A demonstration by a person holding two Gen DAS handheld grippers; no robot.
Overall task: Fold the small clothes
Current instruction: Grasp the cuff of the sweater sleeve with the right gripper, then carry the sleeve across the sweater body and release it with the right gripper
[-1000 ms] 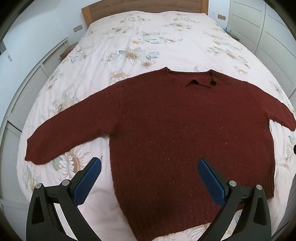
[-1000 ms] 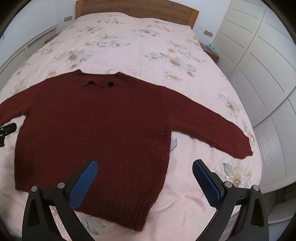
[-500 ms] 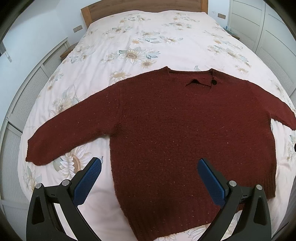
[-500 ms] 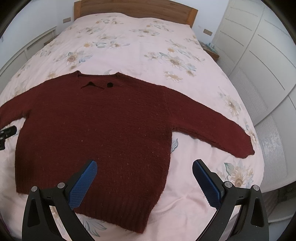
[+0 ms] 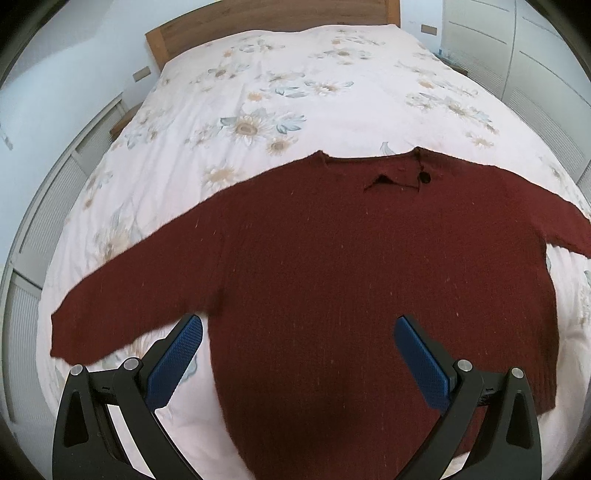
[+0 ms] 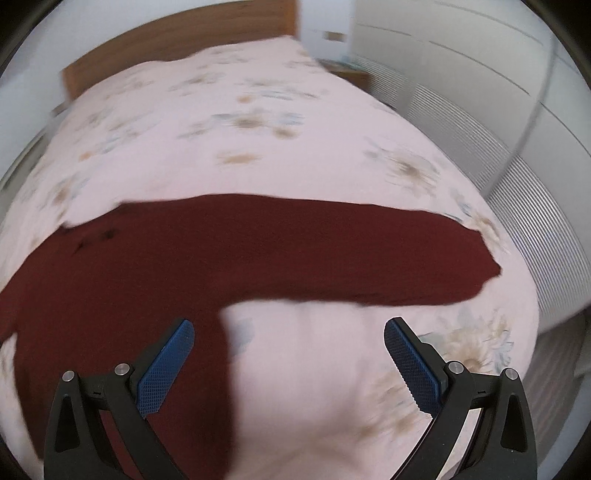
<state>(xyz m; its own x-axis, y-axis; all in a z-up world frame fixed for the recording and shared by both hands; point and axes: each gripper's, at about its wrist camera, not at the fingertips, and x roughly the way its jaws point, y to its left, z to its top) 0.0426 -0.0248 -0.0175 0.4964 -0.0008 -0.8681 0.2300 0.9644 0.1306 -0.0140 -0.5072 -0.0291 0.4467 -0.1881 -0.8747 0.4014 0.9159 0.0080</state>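
Observation:
A dark red knitted sweater (image 5: pixel 351 266) lies flat on the bed with both sleeves spread out and the neckline toward the headboard. My left gripper (image 5: pixel 297 326) hovers open above its lower left body, near the armpit of the left sleeve (image 5: pixel 122 302). In the blurred right wrist view, the sweater (image 6: pixel 147 266) fills the left side and its right sleeve (image 6: pixel 388 258) stretches to the right. My right gripper (image 6: pixel 288 330) is open above the bare bedcover just below that sleeve, with nothing between its fingers.
The bed carries a pale pink floral cover (image 5: pixel 288 96) and has a wooden headboard (image 5: pixel 266 22). White slatted wardrobe doors (image 6: pixel 535 206) stand close along the right side, and white panels (image 5: pixel 44 206) run along the left.
The right gripper has swung to the right and lower, toward the right sleeve, blurring its view. The left gripper has moved down and closer to the sweater's body. The sweater lies as before.

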